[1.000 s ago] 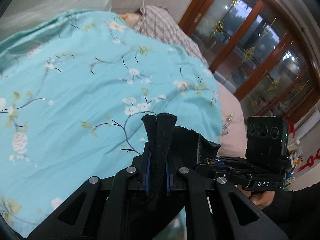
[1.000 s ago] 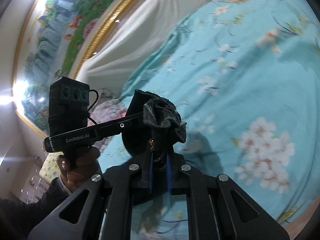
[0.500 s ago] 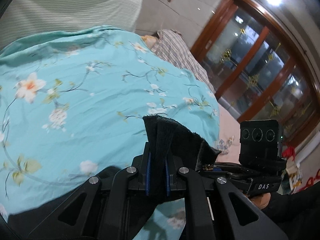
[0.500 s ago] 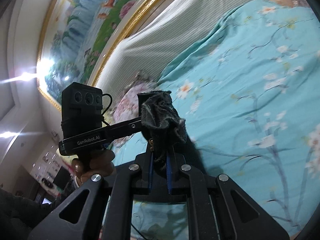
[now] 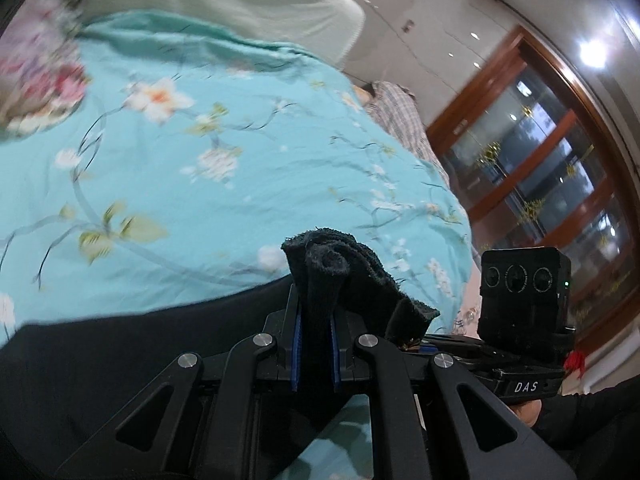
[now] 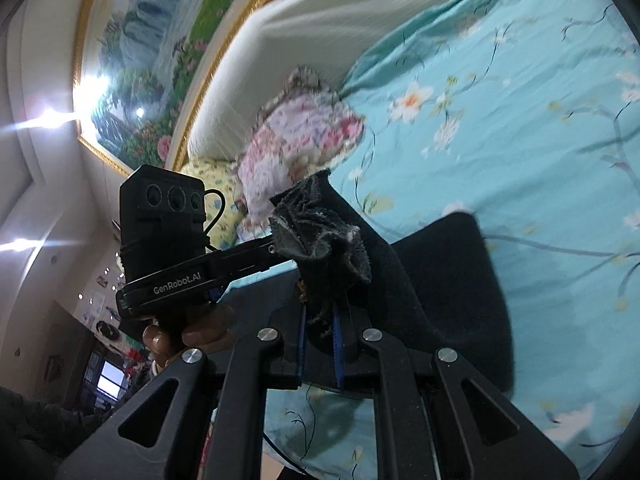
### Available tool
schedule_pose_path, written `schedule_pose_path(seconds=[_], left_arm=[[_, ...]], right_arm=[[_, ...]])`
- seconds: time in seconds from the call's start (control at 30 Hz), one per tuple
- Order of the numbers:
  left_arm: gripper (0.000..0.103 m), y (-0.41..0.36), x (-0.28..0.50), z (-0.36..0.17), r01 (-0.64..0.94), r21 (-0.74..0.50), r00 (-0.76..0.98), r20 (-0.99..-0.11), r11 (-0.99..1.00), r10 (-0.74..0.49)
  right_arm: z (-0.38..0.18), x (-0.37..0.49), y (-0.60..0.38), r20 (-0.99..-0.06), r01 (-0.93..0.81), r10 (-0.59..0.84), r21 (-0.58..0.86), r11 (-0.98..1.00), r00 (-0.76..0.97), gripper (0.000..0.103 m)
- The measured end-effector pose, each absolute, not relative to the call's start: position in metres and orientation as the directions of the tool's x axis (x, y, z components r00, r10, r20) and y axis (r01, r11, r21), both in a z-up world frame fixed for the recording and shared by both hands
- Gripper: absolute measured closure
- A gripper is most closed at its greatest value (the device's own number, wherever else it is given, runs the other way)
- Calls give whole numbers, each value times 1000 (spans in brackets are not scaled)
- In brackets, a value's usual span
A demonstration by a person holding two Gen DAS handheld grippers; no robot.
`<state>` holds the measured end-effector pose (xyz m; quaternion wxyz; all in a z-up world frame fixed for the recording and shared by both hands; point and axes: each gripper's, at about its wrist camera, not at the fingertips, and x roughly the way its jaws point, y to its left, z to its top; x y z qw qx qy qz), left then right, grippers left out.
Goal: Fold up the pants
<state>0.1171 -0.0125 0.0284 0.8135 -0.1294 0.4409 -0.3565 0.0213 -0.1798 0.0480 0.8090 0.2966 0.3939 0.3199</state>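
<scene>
Left hand-held gripper point(image 5: 315, 344) clamped on bunched edge of black pants point(image 5: 100, 344); right hand-held gripper point(image 6: 320, 346) likewise pinching pants point(image 6: 452, 280) edge; garment raised, draping onto bed's turquoise floral sheet point(image 5: 192, 168); floral pillow point(image 6: 304, 144) behind

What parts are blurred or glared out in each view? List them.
Left wrist: floral pillow and bedspread motion-smeared, ceiling light flares; pants sharp. Right wrist: pillow smeared, light glare on the painting; pants crisp.
</scene>
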Motion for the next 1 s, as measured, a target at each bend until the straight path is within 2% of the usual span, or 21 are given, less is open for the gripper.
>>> schedule_pose_path(seconds=[0.37, 0.7, 0.87, 1.0], left_arm=[[92, 22, 114, -17, 368, -561, 360, -649, 741, -670], [89, 45, 101, -26, 284, -557, 406, -667, 780, -624], [89, 63, 89, -24, 212, -553, 442, -681, 806, -584], [89, 76, 75, -23, 147, -553, 473, -689, 820, -549]], right_arm=[[13, 32, -143, -547, -268, 734, 696, 666, 402, 91], [8, 34, -127, -608, -283, 711, 655, 701, 354, 87], [8, 32, -118, -614, -302, 715, 648, 699, 335, 72], [10, 29, -109, -629, -328, 706, 625, 709, 327, 68]])
